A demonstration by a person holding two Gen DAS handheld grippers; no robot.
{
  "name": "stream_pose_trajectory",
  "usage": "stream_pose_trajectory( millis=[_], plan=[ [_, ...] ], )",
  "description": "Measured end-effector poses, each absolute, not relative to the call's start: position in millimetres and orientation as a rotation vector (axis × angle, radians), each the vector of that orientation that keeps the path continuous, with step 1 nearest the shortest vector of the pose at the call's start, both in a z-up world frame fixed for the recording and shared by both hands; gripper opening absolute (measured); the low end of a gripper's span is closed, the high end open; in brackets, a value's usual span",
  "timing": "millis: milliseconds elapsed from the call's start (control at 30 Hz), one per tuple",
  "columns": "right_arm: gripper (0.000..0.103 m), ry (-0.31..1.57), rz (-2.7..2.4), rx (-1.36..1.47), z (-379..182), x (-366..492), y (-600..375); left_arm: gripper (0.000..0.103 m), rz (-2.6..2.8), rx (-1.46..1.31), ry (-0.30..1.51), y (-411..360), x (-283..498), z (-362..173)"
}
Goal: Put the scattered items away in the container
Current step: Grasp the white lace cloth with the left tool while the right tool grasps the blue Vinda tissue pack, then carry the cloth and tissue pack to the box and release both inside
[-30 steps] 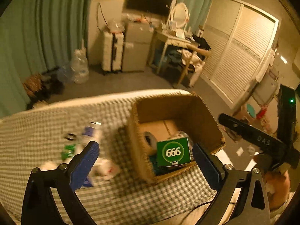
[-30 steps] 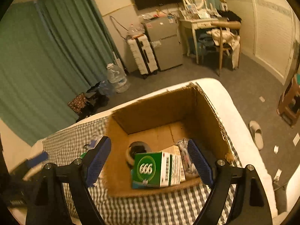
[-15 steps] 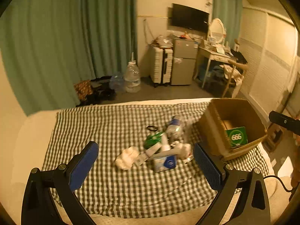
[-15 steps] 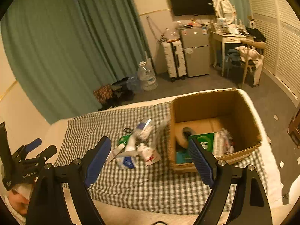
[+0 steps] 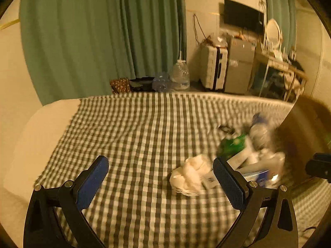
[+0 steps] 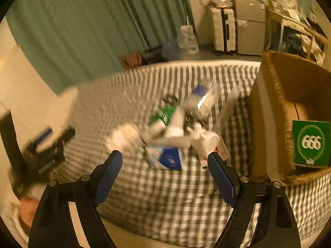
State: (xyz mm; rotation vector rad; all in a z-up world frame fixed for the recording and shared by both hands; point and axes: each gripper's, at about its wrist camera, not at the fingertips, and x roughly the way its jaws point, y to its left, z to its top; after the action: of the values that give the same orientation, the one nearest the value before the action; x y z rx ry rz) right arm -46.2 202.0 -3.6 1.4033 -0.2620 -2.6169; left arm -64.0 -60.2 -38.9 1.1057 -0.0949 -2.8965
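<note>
A pile of small items lies on the checked cloth (image 5: pixel 134 136): a white crumpled wad (image 5: pixel 190 173), a green packet (image 5: pixel 231 146), a clear bottle (image 5: pixel 258 132) and a blue box (image 5: pixel 256 175). My left gripper (image 5: pixel 161 177) hovers open over the cloth, left of the wad, with nothing between its fingers. My right gripper (image 6: pixel 164 175) is open just above the blue box (image 6: pixel 165 158), near the green packet (image 6: pixel 165 111) and bottle (image 6: pixel 200 99). The cardboard box (image 6: pixel 273 113) stands at the right, holding a green "666" carton (image 6: pixel 311 142). The left gripper (image 6: pixel 47 150) shows blurred at the far left.
Beyond the bed's far edge hangs a green curtain (image 5: pixel 103 41). Water jugs (image 5: pixel 179 76), a white suitcase (image 5: pixel 213 68), a grey cabinet (image 5: pixel 238 68) and a cluttered desk (image 5: pixel 277 62) stand on the floor. The cloth's left half (image 5: pixel 103 128) is bare.
Both views have swung left from the cardboard box to the pile and sunk closer to the cloth. Both grippers stay open and empty.
</note>
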Motion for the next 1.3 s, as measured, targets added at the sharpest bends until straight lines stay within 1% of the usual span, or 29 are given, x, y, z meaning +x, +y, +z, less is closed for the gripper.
stream_pose_trajectory(
  millis=[133,167,200,267,300,367,467,500,567,700,733,800,833,867,900,967,1067,1100,1233,1300],
  plan=[
    [0.085,-0.307,-2.512,1.554,-49,-57,193,0.103,-2.879,1.310,-0.138,-54,-87,-93],
    [0.085,-0.283,-2.485,1.596,-59,-61,187,0.103,-2.873,1.389,-0.120,-52,-94,-106],
    [0.085,-0.213,-2.481,1.639,-69,-63,179,0.103,-2.874,1.446,-0.087,-53,-101,-114],
    [0.085,-0.102,-2.489,1.680,-81,-67,166,0.103,-2.870,1.516,-0.032,-56,-110,-125],
    [0.085,-0.084,-2.494,1.689,-84,-70,163,0.103,-2.851,1.541,-0.022,-57,-117,-130],
    [0.085,-0.094,-2.498,1.708,-89,-76,160,0.103,-2.834,1.561,-0.008,-64,-125,-137],
    [0.085,-0.135,-2.502,1.716,-94,-83,156,0.103,-2.862,1.611,0.080,-75,-135,-154],
    [0.085,-0.115,-2.506,1.735,-98,-87,153,0.103,-2.870,1.626,0.085,-78,-137,-157],
    [0.085,-0.067,-2.512,1.772,-105,-93,146,0.103,-2.908,1.601,0.050,-80,-136,-157],
    [0.085,-0.057,-2.518,1.836,-118,-107,140,0.103,-2.999,1.547,0.008,-78,-137,-151],
    [0.085,-0.080,-2.518,1.852,-122,-110,140,0.103,-3.029,1.529,-0.003,-75,-137,-148],
    [0.083,-0.086,-2.522,1.872,-126,-111,139,0.092,-3.082,1.522,-0.006,-73,-136,-149],
    [0.075,-0.053,-2.525,1.885,-129,-110,137,0.067,-3.094,1.534,-0.013,-70,-137,-150],
    [0.073,-0.003,-2.530,1.903,-134,-109,136,0.055,-3.098,1.539,-0.032,-67,-138,-152],
    [0.073,0.022,-2.528,1.906,-135,-108,135,0.053,-3.105,1.526,-0.059,-66,-137,-151],
    [0.073,0.007,-2.533,1.900,-136,-104,135,0.035,-3.125,1.536,-0.046,-65,-136,-150],
    [0.073,-0.064,-2.505,1.889,-134,-96,139,0.024,-3.108,1.533,-0.082,-70,-128,-147],
    [0.073,-0.076,-2.494,1.892,-133,-92,140,0.023,-3.111,1.539,-0.082,-73,-124,-145],
    [0.073,-0.098,-2.479,1.881,-123,-76,140,0.023,-3.088,1.562,-0.090,-85,-109,-137],
    [0.073,-0.086,-2.488,1.865,-114,-70,138,0.023,-3.075,1.574,-0.045,-97,-98,-132]
  ],
)
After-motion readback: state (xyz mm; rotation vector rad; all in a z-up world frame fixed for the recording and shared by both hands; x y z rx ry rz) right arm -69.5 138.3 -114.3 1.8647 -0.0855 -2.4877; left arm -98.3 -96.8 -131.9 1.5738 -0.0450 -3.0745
